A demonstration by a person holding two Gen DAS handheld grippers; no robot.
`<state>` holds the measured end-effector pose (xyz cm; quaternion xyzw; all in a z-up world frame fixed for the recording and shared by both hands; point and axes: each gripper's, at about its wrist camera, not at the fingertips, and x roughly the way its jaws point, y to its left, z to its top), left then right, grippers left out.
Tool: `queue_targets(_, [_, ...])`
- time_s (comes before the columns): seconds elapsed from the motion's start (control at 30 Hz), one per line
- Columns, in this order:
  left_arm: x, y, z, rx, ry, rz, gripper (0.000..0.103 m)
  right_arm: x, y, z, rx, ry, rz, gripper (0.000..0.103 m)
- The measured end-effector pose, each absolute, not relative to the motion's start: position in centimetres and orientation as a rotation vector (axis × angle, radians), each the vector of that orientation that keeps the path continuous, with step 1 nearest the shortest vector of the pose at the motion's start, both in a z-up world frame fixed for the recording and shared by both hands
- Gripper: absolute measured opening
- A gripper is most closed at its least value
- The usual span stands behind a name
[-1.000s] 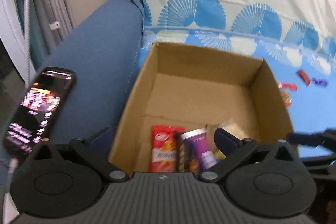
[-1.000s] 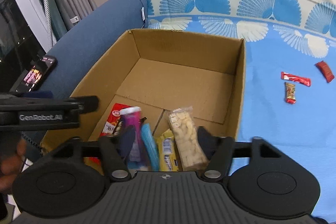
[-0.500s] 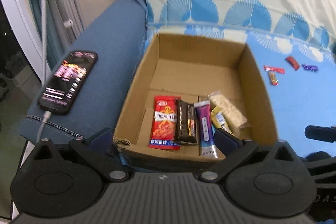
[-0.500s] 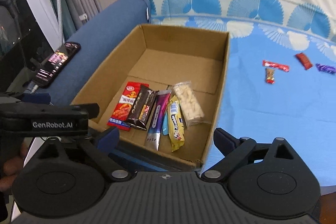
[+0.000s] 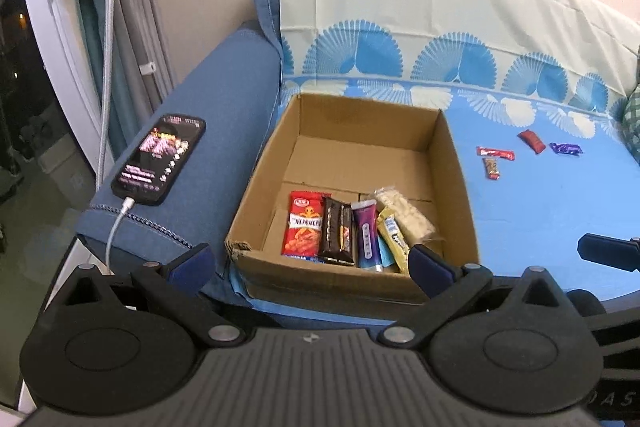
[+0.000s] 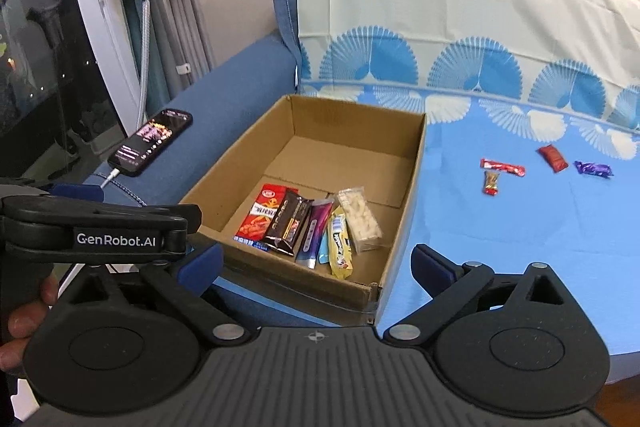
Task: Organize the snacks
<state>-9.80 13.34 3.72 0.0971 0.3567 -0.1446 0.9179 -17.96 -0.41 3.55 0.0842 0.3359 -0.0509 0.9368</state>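
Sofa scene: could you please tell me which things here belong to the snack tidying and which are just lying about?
Belonging to the job:
- cardboard box
- packets in the box
- four loose candies on the blue cover

Just lying about:
- phone on the armrest
- charging cable
- patterned sofa cover

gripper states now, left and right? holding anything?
Left gripper: open, holding nothing.
Right gripper: open, jaws have just been opening, nothing between them.
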Motion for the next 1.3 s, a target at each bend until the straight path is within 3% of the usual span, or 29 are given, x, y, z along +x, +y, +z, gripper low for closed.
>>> queue_targets(1.3, [-10.5,13.2,3.8,0.234,0.736,-0.285,0.103,-18.8,-0.5,3.1,0.200,0.692,-0.100,0.101])
